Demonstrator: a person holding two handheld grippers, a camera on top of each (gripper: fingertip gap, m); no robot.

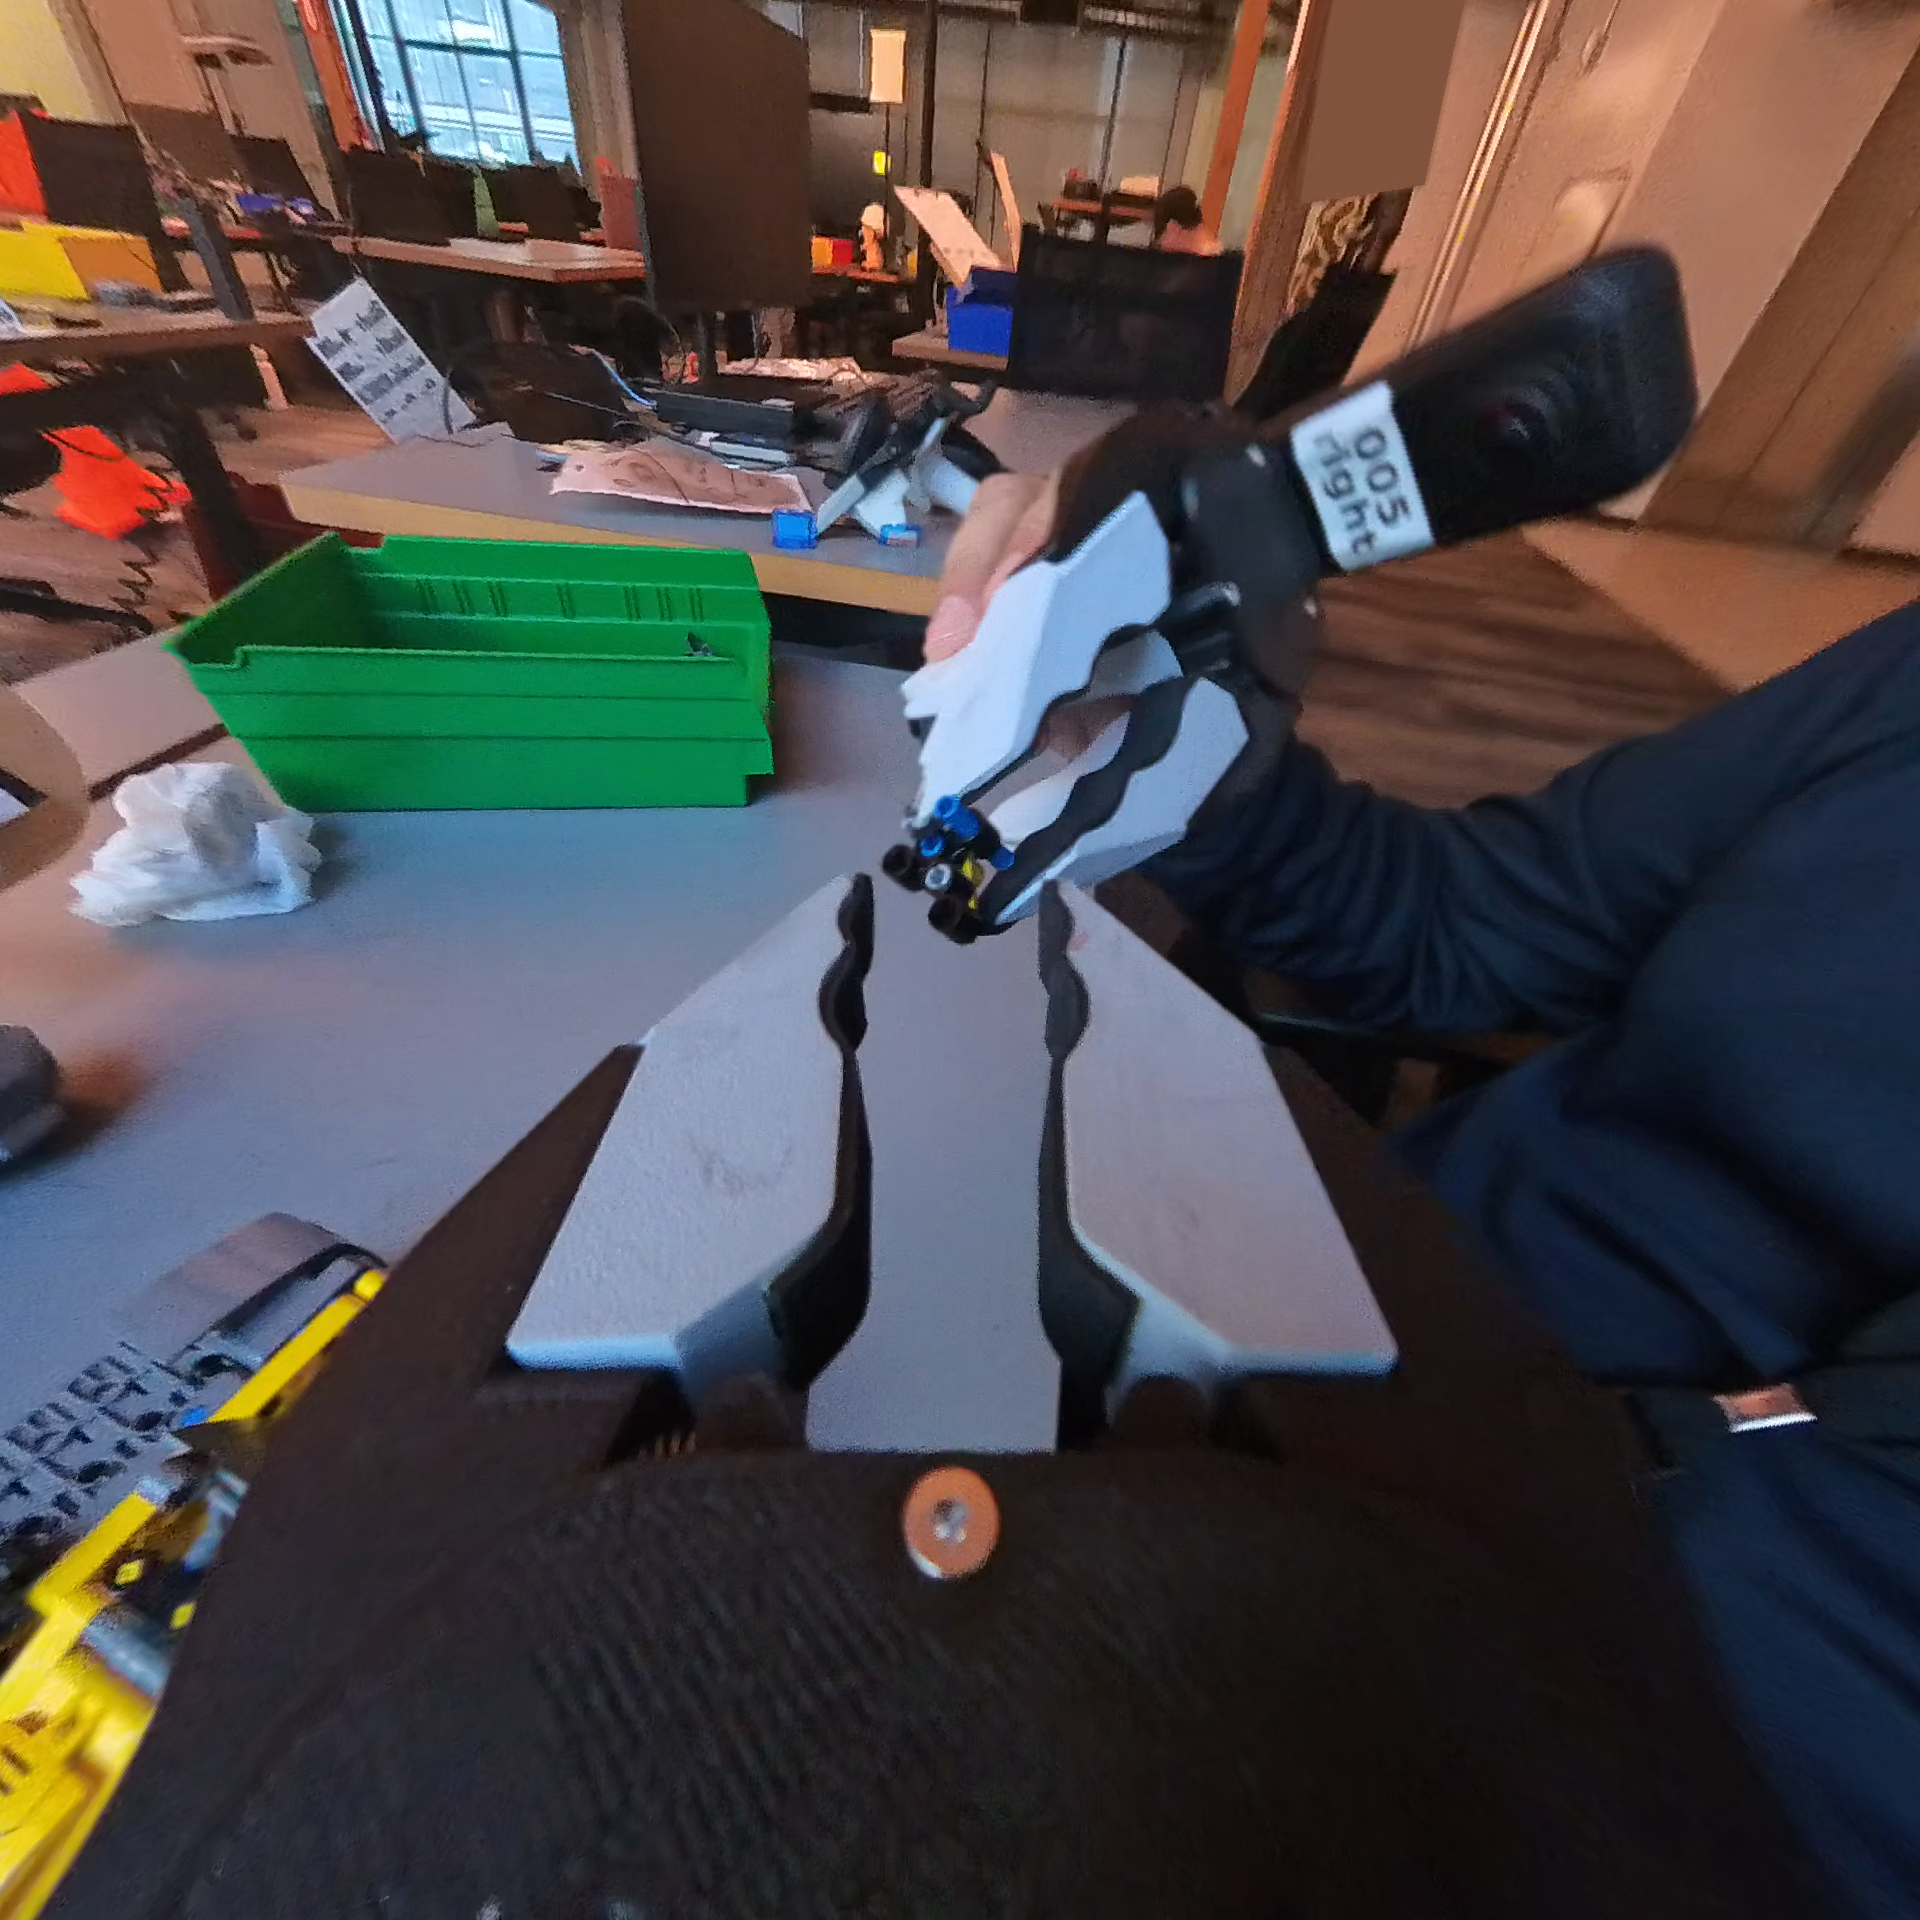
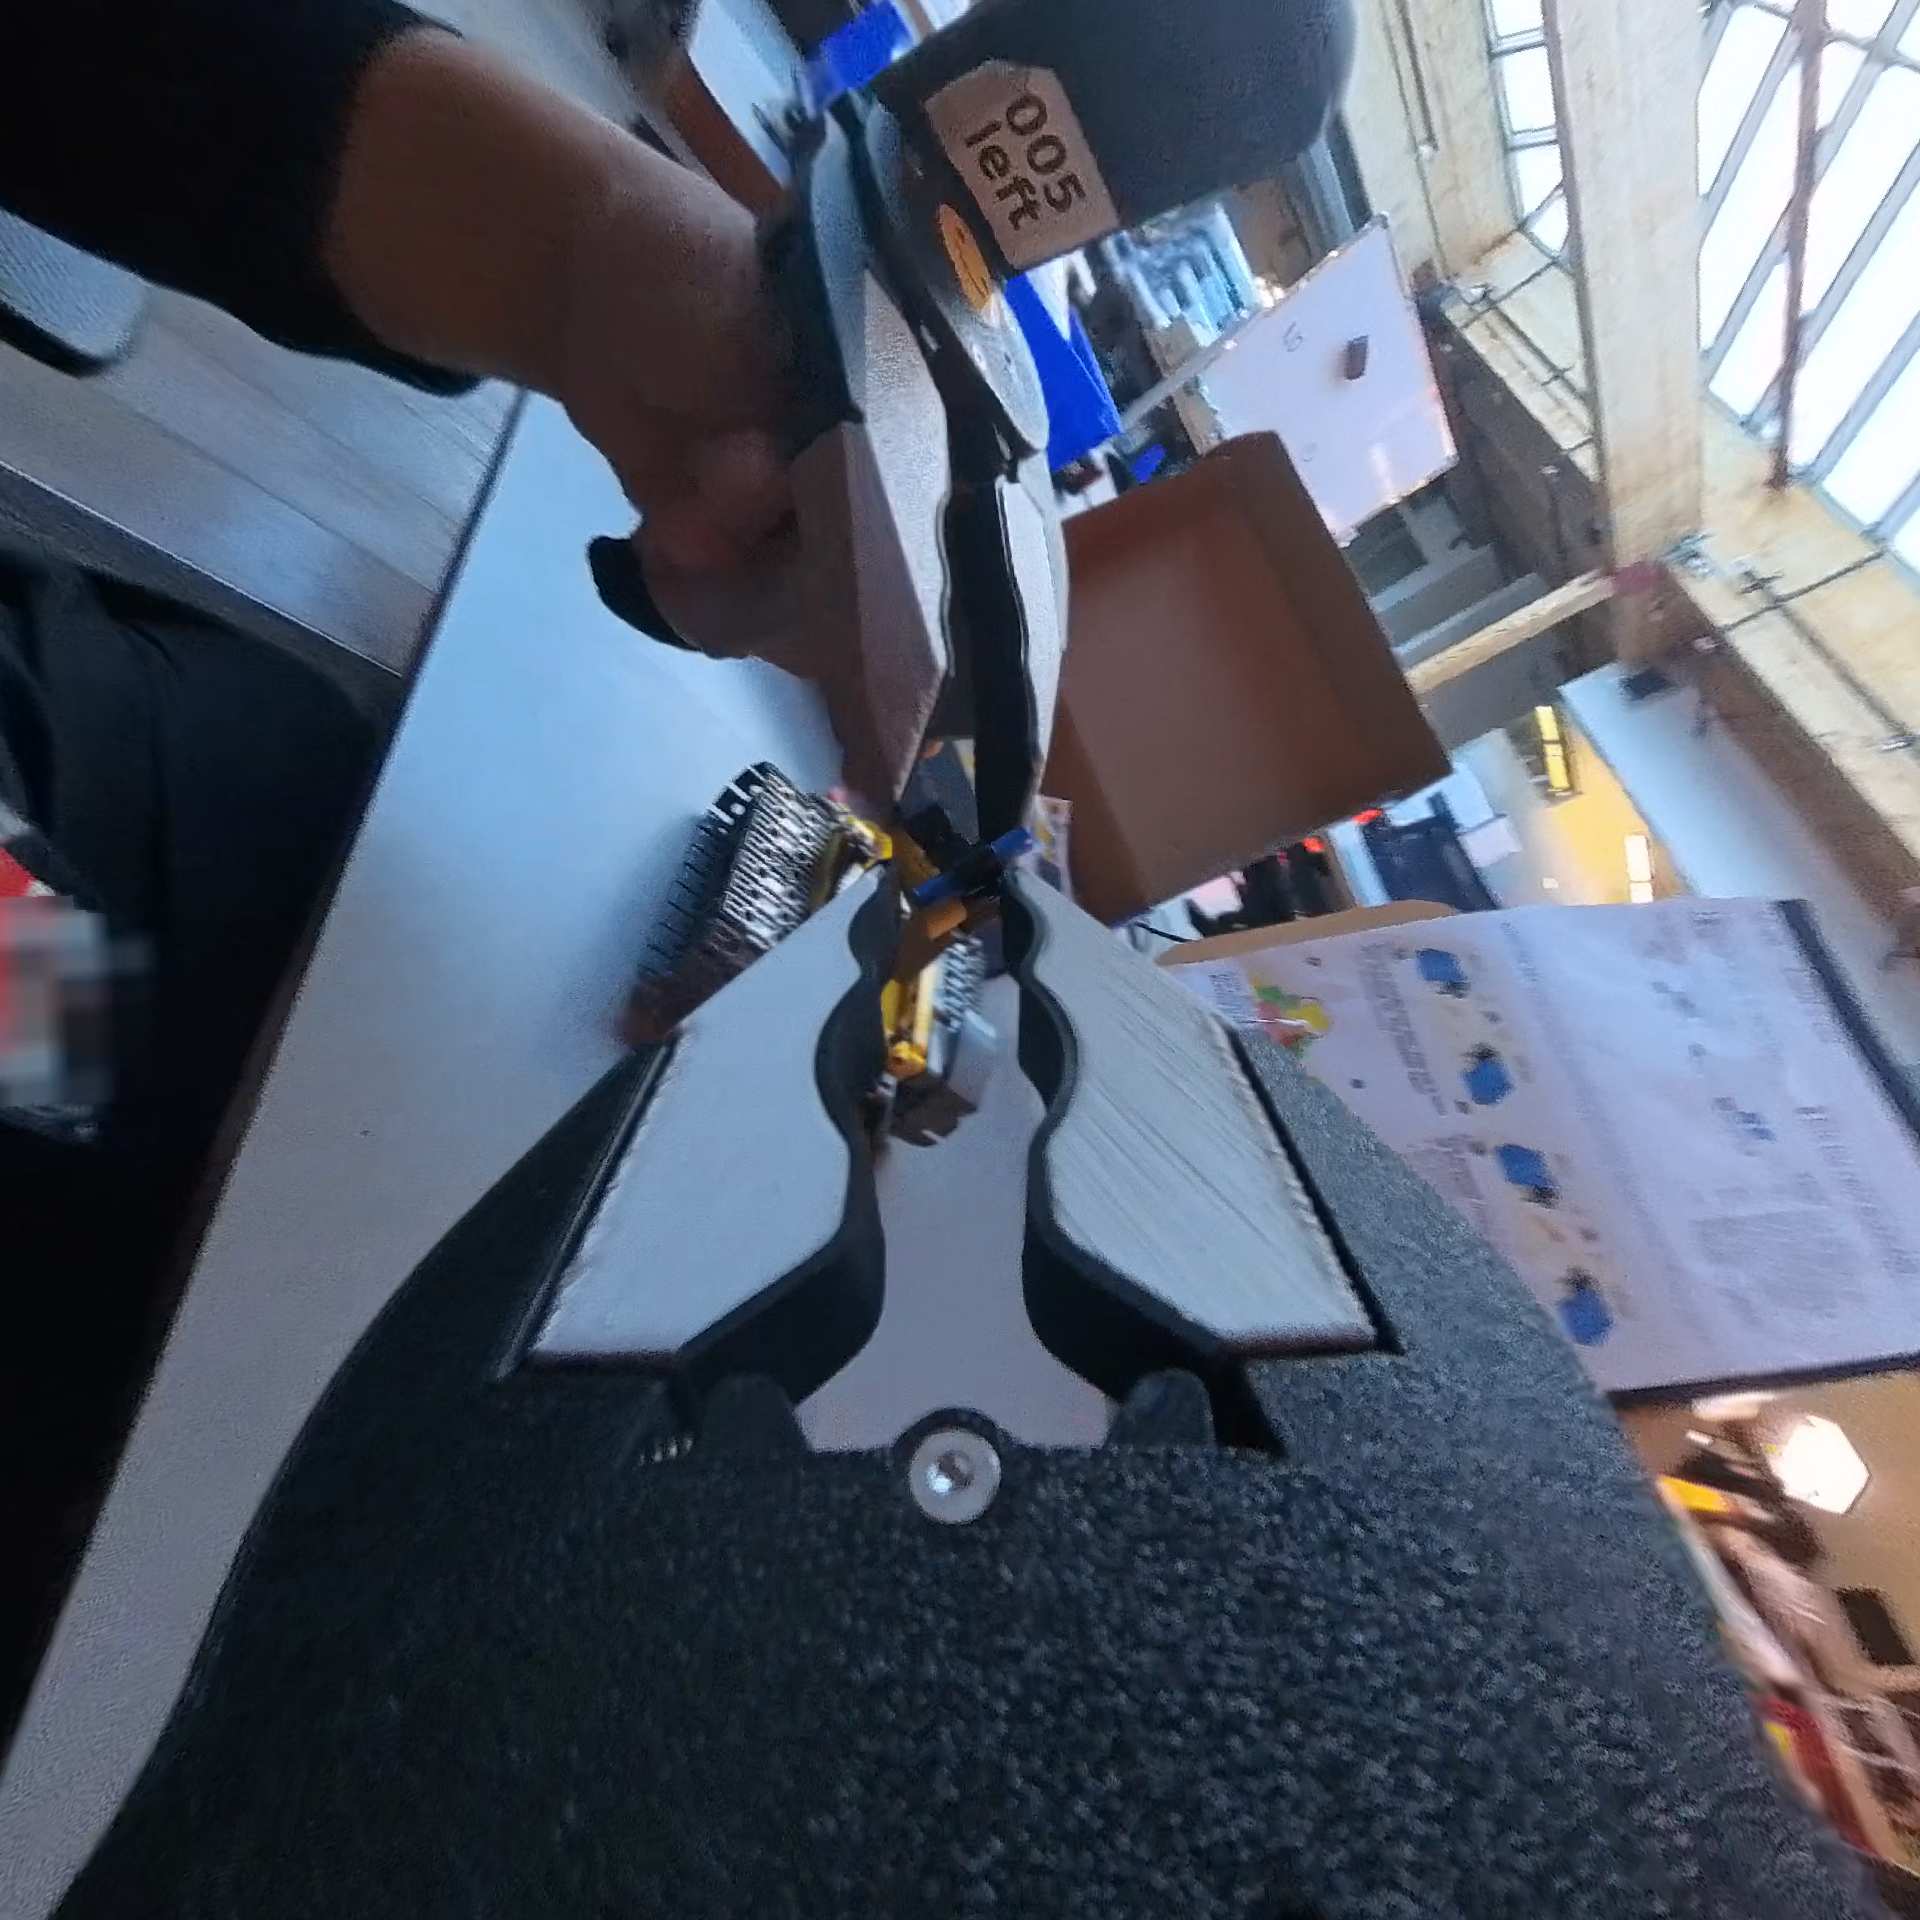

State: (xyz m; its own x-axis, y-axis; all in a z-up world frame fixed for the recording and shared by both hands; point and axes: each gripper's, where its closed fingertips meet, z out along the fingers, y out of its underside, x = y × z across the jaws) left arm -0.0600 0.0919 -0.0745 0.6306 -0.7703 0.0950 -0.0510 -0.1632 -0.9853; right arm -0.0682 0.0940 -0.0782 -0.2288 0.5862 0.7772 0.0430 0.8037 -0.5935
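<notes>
My right gripper is shut on a small black piece with blue pins. In the left wrist view the right gripper reaches in from the right and holds that piece just above the grey table. My left gripper is open and empty. Its tips sit right in front of the piece, apart from it. In the right wrist view the left gripper comes down from above onto the same spot. A yellow and grey tracked model lies on the table behind; it also shows at the left wrist view's lower left.
Stacked green bins and a crumpled white tissue sit at the table's left. An open instruction booklet and a brown box lie beyond the grippers. A person's dark sleeve fills the right side. The grippers are tip to tip, or close to it.
</notes>
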